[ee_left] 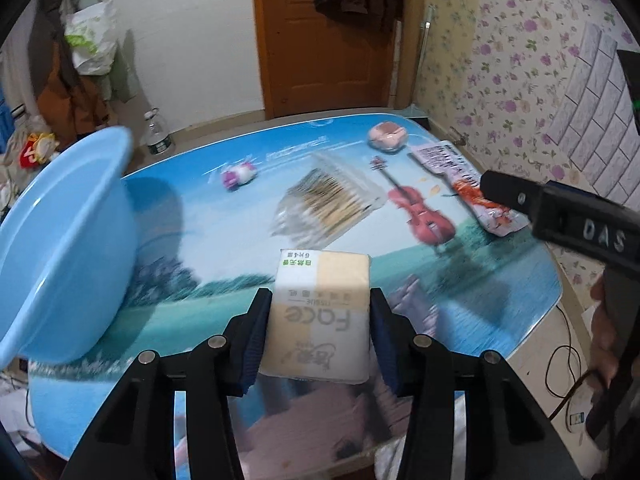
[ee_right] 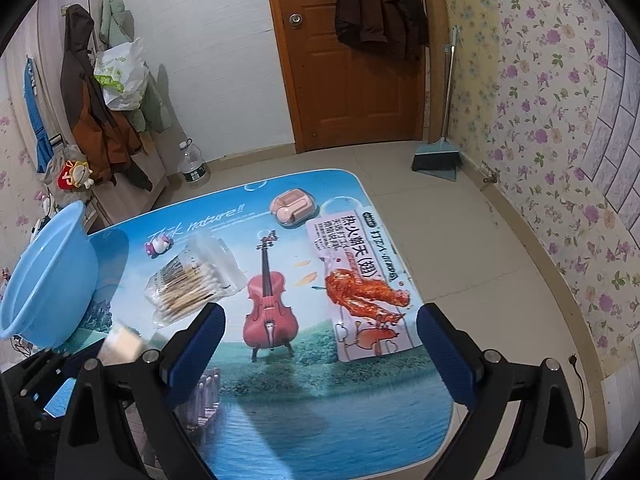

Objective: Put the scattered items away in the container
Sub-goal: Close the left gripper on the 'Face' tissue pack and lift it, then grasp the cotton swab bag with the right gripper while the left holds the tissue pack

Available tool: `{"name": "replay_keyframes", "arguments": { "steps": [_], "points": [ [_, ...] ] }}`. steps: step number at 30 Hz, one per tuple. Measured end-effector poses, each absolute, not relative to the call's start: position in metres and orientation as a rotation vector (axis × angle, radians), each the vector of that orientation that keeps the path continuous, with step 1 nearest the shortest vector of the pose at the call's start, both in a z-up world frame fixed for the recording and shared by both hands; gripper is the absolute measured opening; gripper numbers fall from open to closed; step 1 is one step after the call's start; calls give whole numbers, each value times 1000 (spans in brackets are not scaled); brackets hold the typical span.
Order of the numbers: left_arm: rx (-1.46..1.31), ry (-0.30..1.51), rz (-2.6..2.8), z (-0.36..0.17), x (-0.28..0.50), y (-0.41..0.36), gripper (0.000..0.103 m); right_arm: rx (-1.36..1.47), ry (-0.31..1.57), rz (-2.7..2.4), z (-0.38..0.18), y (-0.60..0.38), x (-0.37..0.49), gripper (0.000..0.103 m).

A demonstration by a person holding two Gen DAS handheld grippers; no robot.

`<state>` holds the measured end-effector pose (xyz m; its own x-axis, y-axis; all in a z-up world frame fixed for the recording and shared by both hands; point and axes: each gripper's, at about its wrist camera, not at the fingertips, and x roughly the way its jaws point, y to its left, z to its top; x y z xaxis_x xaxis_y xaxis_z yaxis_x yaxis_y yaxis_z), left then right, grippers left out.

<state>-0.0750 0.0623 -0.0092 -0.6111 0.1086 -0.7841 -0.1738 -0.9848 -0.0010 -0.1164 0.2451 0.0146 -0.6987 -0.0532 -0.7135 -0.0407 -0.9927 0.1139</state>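
My left gripper (ee_left: 318, 332) is shut on a beige tissue pack (ee_left: 320, 312) and holds it above the picture-printed table, right of the light blue basin (ee_left: 60, 248). The pack shows blurred in the right wrist view (ee_right: 122, 344). My right gripper (ee_right: 320, 356) is open and empty above the table's near right part, behind the chicken snack packet (ee_right: 360, 280). A bag of cotton swabs (ee_right: 192, 276), a small purple toy (ee_right: 158, 246) and a pink earbud case (ee_right: 294, 208) lie on the table. The basin (ee_right: 48, 276) stands at the left edge.
The table (ee_right: 320, 420) has rounded edges with tiled floor to the right. A broom and dustpan (ee_right: 438, 156) lean at the far wall by a wooden door (ee_right: 352, 60). A water bottle (ee_right: 192, 164) and hanging coats stand at the left.
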Motion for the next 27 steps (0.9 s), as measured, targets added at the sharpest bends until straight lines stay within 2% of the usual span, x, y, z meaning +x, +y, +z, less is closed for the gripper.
{"name": "replay_keyframes", "arguments": {
  "steps": [5, 17, 27],
  "points": [
    [-1336, 59, 2720, -10, -68, 33, 46, 1216, -156, -2838, 10, 228, -123, 97],
    [-1341, -3, 2740, -12, -62, 5, 46, 1171, 65, -2642, -2, 165, -152, 97],
    [-1367, -28, 2723, -21, -59, -6, 46, 1193, 72, -2533, -25, 137, -185, 97]
  ]
}}
